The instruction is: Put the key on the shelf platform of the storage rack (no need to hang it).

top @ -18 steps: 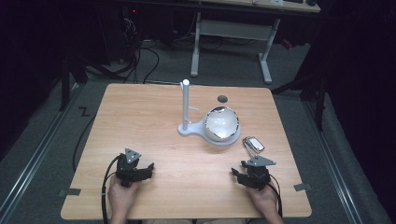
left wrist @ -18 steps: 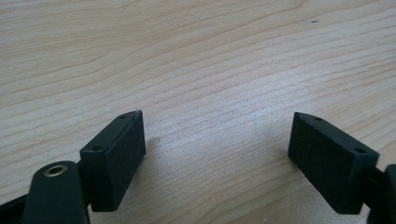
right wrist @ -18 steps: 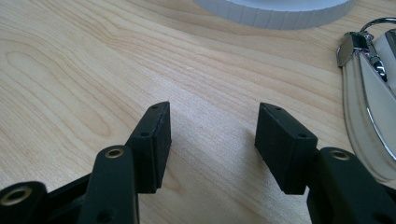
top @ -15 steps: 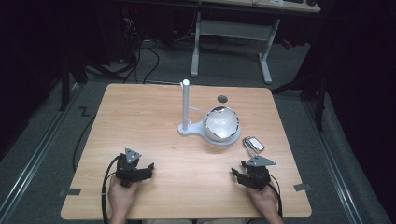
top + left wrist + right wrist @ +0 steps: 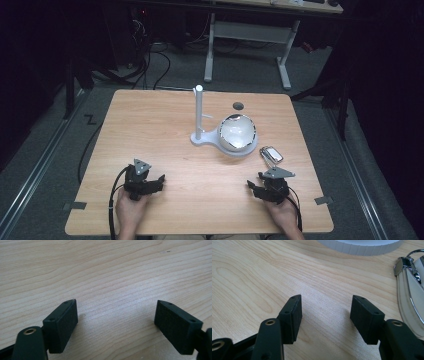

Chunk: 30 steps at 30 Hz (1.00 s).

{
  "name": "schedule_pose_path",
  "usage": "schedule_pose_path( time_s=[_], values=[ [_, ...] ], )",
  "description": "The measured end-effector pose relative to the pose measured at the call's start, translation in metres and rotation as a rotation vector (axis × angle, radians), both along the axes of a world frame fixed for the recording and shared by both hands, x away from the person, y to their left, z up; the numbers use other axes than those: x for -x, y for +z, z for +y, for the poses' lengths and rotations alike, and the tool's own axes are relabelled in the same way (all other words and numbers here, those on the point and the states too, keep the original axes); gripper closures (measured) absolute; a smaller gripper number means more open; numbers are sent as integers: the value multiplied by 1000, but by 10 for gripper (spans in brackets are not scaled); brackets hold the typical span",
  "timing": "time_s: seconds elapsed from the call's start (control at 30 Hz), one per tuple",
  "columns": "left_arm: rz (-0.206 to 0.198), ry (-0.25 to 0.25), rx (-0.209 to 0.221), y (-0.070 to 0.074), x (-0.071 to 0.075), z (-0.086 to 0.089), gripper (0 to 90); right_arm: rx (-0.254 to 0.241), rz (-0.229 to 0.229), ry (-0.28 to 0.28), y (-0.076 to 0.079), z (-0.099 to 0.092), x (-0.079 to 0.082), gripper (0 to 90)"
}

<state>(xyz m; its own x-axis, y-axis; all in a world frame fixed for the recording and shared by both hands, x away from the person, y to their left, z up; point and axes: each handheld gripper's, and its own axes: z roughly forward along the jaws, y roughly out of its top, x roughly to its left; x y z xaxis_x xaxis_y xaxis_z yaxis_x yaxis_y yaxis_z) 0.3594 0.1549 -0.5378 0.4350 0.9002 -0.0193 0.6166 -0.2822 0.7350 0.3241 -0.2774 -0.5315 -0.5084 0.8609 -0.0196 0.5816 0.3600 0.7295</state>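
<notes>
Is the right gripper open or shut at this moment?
Open. The right gripper shows bare table between its spread jaws; the pads press on nothing.

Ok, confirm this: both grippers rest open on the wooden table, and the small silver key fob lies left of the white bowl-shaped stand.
Not quite. The small silver key fob lies right of the white bowl-shaped stand, near the right gripper, as the high view shows. Both grippers, the left gripper too, do rest open on the wooden table.

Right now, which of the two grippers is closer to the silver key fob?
The right gripper. The key fob lies just beyond it, beside the white bowl stand; the left gripper sits far across the table.
</notes>
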Motion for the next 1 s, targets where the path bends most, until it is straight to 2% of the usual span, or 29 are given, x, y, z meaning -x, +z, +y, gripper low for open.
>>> schedule_pose_path(
  time_s=[0.33, 0.73, 1.0],
  values=[
    [0, 0, 0, 0, 0, 0, 192, 0, 1, -11, 0, 1, 0, 432],
    [0, 1, 0, 0, 0, 0, 192, 16, -9, -20, 1, 2, 1, 482],
    [0, 0, -1, 0, 0, 0, 192, 3, -7, -24, 5, -1, 3, 492]
  ],
)
